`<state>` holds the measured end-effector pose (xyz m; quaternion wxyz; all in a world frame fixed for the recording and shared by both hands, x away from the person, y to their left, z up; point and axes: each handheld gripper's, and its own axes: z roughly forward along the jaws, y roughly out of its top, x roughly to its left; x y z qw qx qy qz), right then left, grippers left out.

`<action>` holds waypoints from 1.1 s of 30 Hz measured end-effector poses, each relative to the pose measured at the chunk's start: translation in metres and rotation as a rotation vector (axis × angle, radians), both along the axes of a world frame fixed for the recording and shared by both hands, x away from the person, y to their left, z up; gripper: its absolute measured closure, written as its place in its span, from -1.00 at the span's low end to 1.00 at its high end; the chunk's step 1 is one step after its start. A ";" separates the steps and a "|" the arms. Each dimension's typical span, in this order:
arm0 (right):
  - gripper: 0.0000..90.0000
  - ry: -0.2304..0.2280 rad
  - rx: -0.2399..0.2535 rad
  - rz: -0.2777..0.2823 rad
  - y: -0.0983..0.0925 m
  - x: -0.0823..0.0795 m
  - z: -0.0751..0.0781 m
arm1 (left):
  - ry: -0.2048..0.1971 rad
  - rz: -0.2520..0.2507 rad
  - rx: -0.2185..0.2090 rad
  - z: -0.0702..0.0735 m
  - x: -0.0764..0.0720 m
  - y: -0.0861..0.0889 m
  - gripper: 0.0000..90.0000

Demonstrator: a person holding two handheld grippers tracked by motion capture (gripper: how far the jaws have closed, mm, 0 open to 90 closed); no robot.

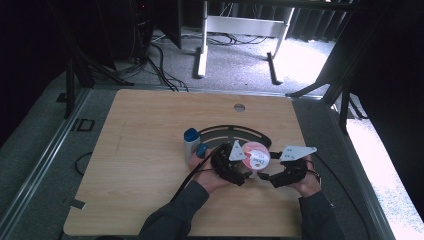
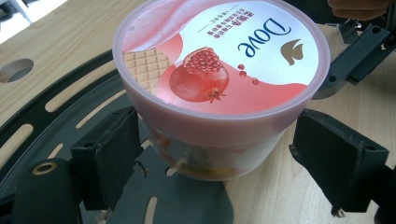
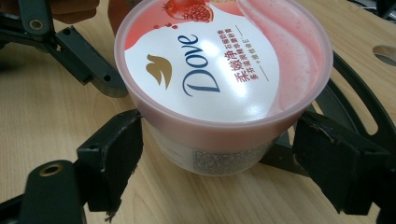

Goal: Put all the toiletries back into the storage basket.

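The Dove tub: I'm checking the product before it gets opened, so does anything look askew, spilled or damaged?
Nothing stands out. The Dove tub stands upright on the table, its pink lid seated evenly with no spill around it. The left gripper and right gripper bracket it from opposite sides.

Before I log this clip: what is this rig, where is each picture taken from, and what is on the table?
A person holds a handheld two-jaw tool in each hand: the left gripper and the right gripper. One picture looks down from above; the other two come from cameras riding on each gripper. On the light wooden table stand a round pink-lidded Dove tub, a curved black slotted plate and a small blue-capped bottle. Both grippers' jaws flank the tub from opposite sides; whether they press it is unclear.
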<state>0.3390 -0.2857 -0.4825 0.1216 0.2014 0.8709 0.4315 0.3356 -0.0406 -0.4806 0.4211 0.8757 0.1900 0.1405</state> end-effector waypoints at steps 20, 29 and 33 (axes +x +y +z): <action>-0.61 -0.018 -0.014 -0.029 -0.005 0.009 0.003 | -0.009 -0.007 0.026 0.006 0.015 -0.008 -0.65; -0.61 -0.020 0.000 -0.052 -0.007 0.017 0.005 | -0.018 0.018 0.021 0.009 0.022 -0.011 -0.62; -0.61 -0.020 0.003 -0.061 -0.006 0.020 0.007 | -0.019 0.036 0.019 0.011 0.024 -0.012 -0.61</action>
